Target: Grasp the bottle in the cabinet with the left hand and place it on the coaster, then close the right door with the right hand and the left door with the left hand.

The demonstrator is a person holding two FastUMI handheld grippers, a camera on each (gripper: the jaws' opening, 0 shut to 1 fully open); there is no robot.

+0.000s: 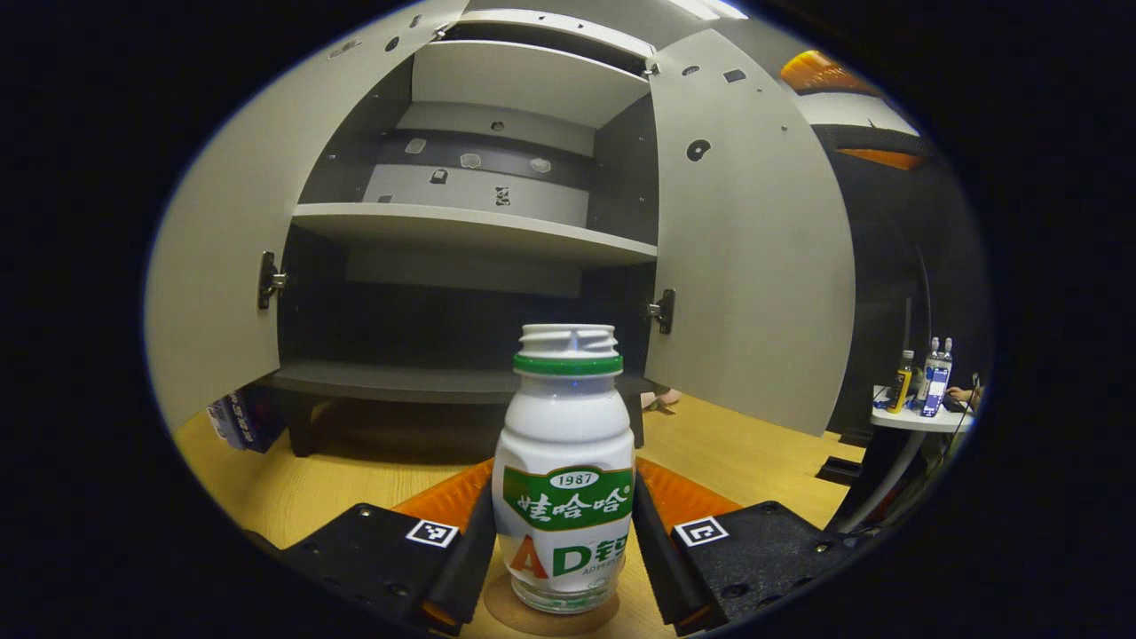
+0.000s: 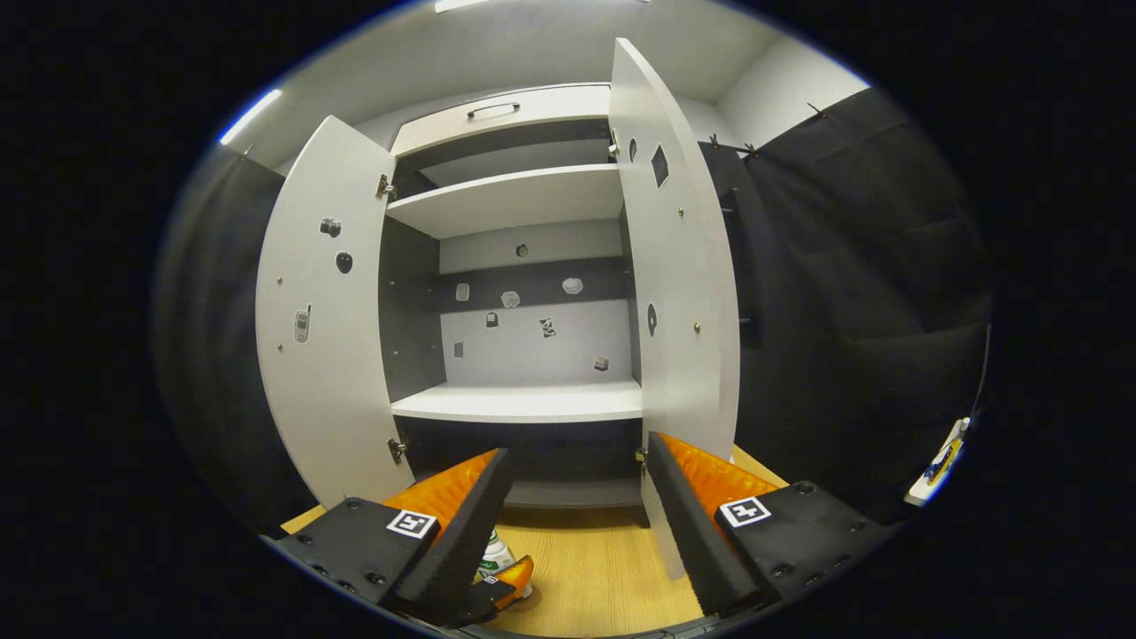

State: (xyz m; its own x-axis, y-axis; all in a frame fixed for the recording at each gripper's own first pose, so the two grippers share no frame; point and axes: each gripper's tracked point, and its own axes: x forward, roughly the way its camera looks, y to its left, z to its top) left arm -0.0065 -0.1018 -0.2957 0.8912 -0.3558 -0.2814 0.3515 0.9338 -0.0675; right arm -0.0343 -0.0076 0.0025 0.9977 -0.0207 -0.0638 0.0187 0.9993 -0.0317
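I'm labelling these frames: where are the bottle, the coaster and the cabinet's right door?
bottle (image 1: 565, 444), left gripper view, white body.
coaster (image 1: 506, 611), left gripper view, rim left of bottle's base.
right door (image 2: 679, 293), right gripper view, inner face.

left gripper view: low, near cabinet (image 1: 479, 231) | right gripper view: farther, facing cabinet

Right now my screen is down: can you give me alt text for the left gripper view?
The left gripper has its two fingers against the sides of a white bottle that stands upright on a round coaster on the wooden table. Behind it, the cabinet stands with both doors open, shelves bare.
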